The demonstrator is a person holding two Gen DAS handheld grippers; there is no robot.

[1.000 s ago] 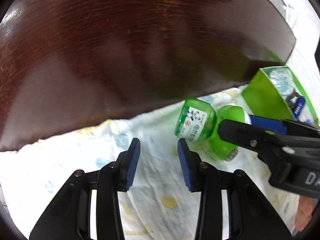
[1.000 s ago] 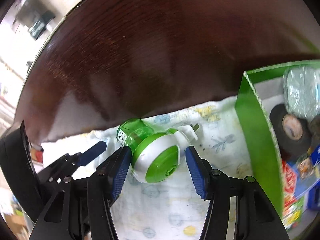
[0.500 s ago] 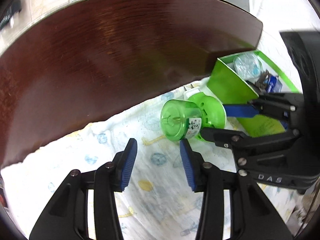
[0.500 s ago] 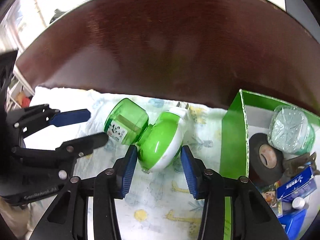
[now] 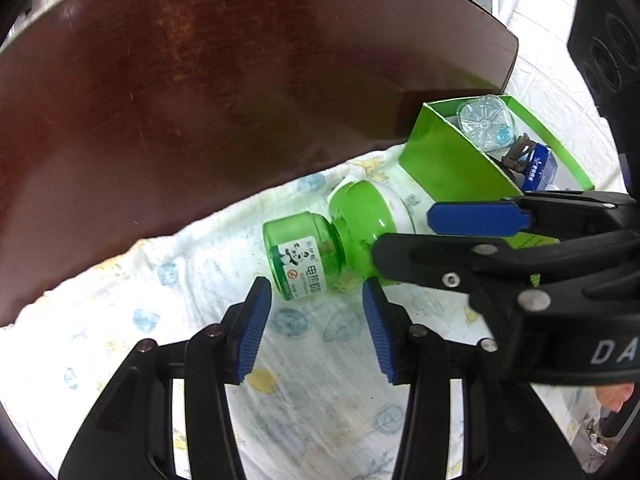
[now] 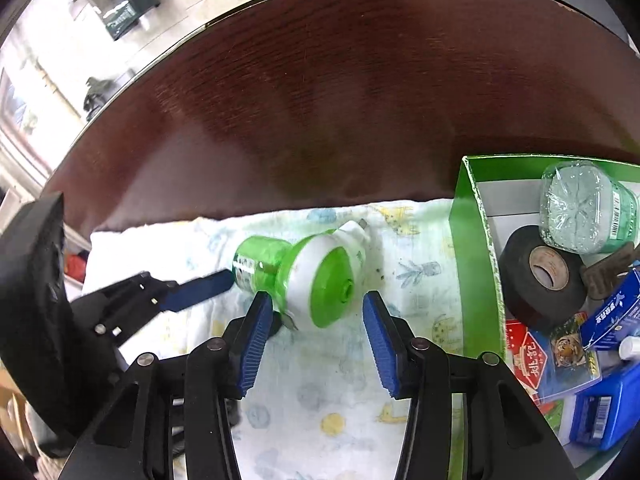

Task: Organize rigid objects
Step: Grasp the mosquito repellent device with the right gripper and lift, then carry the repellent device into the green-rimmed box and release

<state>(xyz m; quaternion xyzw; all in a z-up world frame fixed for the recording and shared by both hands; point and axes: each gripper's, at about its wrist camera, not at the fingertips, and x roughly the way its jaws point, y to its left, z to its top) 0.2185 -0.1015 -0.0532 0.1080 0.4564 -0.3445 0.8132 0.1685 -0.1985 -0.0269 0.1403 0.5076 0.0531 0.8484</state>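
A green and white plug-in mosquito repeller with a clear green bottle (image 5: 304, 258) lies on its side on a printed white cloth (image 5: 312, 368); it also shows in the right wrist view (image 6: 308, 276). My left gripper (image 5: 316, 316) is open, just short of the bottle end. My right gripper (image 6: 314, 324) is open, its fingers either side of the white-green cap end, not clamped. A green open box (image 6: 474, 248) stands right of the repeller.
The box (image 5: 444, 160) holds a black tape roll (image 6: 540, 276), a wrapped green bottle (image 6: 584, 208), blue packets and small cartons. A dark wooden table (image 6: 360, 100) lies beyond the cloth. The right gripper body (image 5: 520, 264) crosses the left view.
The repeller has turned and now lies flat on the cloth. My right gripper's fingers have opened wider and no longer squeeze it. My left gripper has moved closer to the bottle end.
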